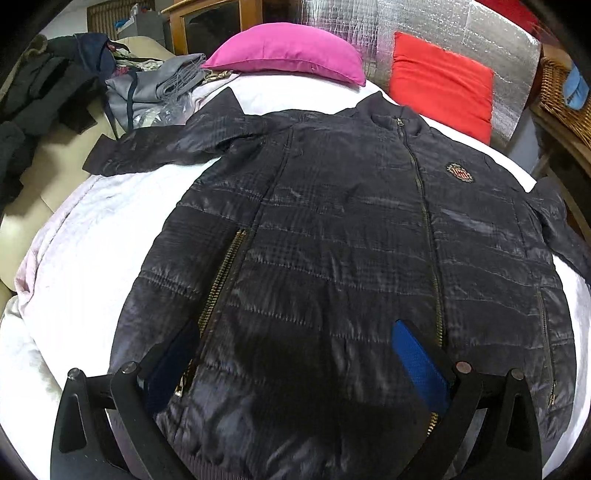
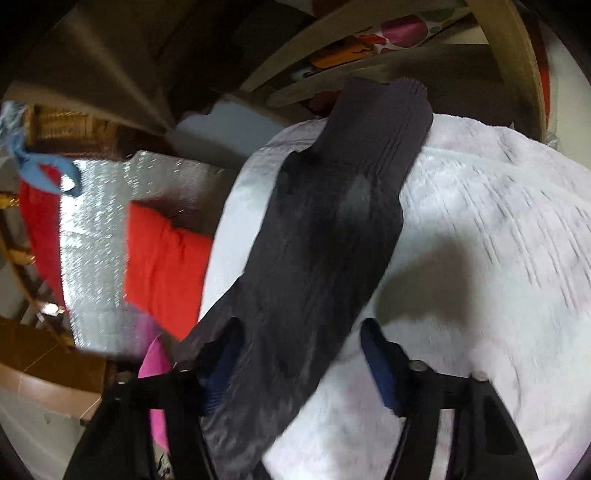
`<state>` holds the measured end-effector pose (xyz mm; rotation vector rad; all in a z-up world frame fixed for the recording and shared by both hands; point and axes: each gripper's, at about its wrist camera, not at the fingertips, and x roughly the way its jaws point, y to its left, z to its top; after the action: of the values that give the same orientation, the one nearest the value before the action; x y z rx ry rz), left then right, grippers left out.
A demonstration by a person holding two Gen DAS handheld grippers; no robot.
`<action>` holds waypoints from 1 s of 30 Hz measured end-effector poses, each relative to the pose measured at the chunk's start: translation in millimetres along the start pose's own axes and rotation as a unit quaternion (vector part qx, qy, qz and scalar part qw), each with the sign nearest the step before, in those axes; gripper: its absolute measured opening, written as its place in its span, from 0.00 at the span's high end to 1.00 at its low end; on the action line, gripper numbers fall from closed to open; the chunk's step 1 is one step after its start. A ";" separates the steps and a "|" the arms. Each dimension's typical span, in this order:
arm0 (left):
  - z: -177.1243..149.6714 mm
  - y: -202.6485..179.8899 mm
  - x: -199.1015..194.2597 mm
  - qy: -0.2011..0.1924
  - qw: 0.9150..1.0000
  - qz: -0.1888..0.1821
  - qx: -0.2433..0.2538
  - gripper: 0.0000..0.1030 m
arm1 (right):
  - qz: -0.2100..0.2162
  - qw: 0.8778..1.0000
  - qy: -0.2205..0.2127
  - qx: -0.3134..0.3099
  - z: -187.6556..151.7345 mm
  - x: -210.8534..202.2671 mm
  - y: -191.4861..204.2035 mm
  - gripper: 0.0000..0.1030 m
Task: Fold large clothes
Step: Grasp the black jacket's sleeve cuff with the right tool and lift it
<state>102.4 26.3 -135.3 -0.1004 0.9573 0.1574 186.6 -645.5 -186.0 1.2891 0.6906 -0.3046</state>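
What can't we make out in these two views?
- Left wrist view: jacket hem, cut off by the bottom edge and left hand-held gripper.
- Right wrist view: motion blur; unclear whether right hand-held gripper pads press the sleeve.
- Sleeve's shoulder end runs out of frame.

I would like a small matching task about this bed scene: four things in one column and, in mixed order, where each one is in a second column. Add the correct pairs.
Things:
1. pink cushion
2. red cushion
3. embroidered badge
4. grey clothes

Places:
A. on the chest of the dark jacket, beside the zip
B. leaning against the silver foil sheet
C. heaped past the tip of the jacket's spread sleeve, at the bed's left edge
D. lying at the head of the bed, beyond the jacket's collar

Pairs: 1-D, 2-B, 3-A, 4-C
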 end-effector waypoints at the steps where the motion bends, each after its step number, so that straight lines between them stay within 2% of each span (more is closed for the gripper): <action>1: 0.2 0.2 1.2 0.000 1.000 -0.001 0.001 0.00 | -0.026 1.000 0.004 -0.008 5.6 6.5 0.4 0.69; 3: 0.0 3.2 2.8 -0.001 1.000 -0.002 0.001 0.00 | -0.068 0.997 0.007 -0.023 7.5 13.9 2.2 0.82; 4: 0.0 5.8 3.2 -0.003 1.000 -0.002 -0.001 0.00 | -0.093 0.994 -0.003 -0.050 7.7 13.2 15.1 0.89; 6: 0.1 12.2 3.6 -0.006 1.000 -0.004 -0.006 0.00 | -0.126 0.984 -0.028 -0.124 0.2 7.2 50.4 0.91; 9: -0.6 21.3 3.4 -0.008 1.000 -0.010 -0.016 0.00 | -0.146 0.956 -0.071 -0.244 -28.5 -8.8 116.6 0.92; 11: -0.9 27.1 1.8 -0.011 1.000 -0.014 -0.024 0.00 | -0.147 0.926 -0.107 -0.330 -62.6 -23.8 170.8 0.92; 13: -2.0 33.0 -1.9 -0.015 0.999 -0.019 -0.031 0.00 | -0.130 0.896 -0.132 -0.403 -104.8 -37.0 217.5 0.92; 15: -2.9 39.6 -7.0 -0.021 0.999 -0.022 -0.038 0.00 | -0.094 0.851 -0.159 -0.492 -167.2 -53.3 268.7 0.93; 18: -3.7 50.2 -14.6 -0.027 0.998 -0.024 -0.050 0.00 | -0.038 0.791 -0.158 -0.590 -260.0 -62.7 313.8 0.93; 19: -4.0 54.1 -17.4 -0.029 0.998 -0.024 -0.055 0.00 | -0.015 0.775 -0.141 -0.616 -296.4 -60.5 322.6 0.93; 20: -4.6 57.9 -20.5 -0.031 0.998 -0.025 -0.058 0.00 | -0.001 0.770 -0.123 -0.626 -321.1 -57.9 323.4 0.91; 21: -4.5 61.0 -22.8 -0.033 0.997 -0.025 -0.060 0.00 | 0.012 0.768 -0.090 -0.634 -346.7 -48.6 322.1 0.91; 22: -4.7 63.5 -25.0 -0.034 0.997 -0.023 -0.060 0.00 | 0.029 0.778 -0.038 -0.626 -362.6 -34.7 316.0 0.91; 23: -5.1 66.7 -28.2 -0.037 0.997 -0.021 -0.061 0.00 | 0.048 0.794 0.007 -0.605 -370.2 -24.3 307.1 0.86; 24: -5.5 70.0 -31.4 -0.040 0.997 -0.020 -0.061 0.00 | 0.067 0.815 0.056 -0.573 -375.5 -13.7 294.1 0.76; 25: -6.0 72.7 -33.5 -0.042 0.997 -0.018 -0.060 0.00 | 0.085 0.840 0.109 -0.525 -375.7 -2.3 273.5 0.32; 26: -6.2 76.1 -35.8 -0.044 0.997 -0.015 -0.061 0.00 | 0.099 0.855 0.132 -0.492 -370.6 2.9 257.9 0.00; 28: -5.4 82.4 -36.9 -0.045 0.997 -0.013 -0.066 0.00 | 0.147 0.892 0.159 -0.396 -343.7 -1.8 213.1 0.00; 30: -3.8 84.9 -35.0 -0.044 0.996 -0.013 -0.073 0.00 | 0.160 0.921 0.145 -0.325 -310.6 -17.2 178.3 0.00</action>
<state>64.4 106.0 -110.1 -0.2379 0.8561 0.2055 182.7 -305.1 -73.3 0.7858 0.7327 0.3741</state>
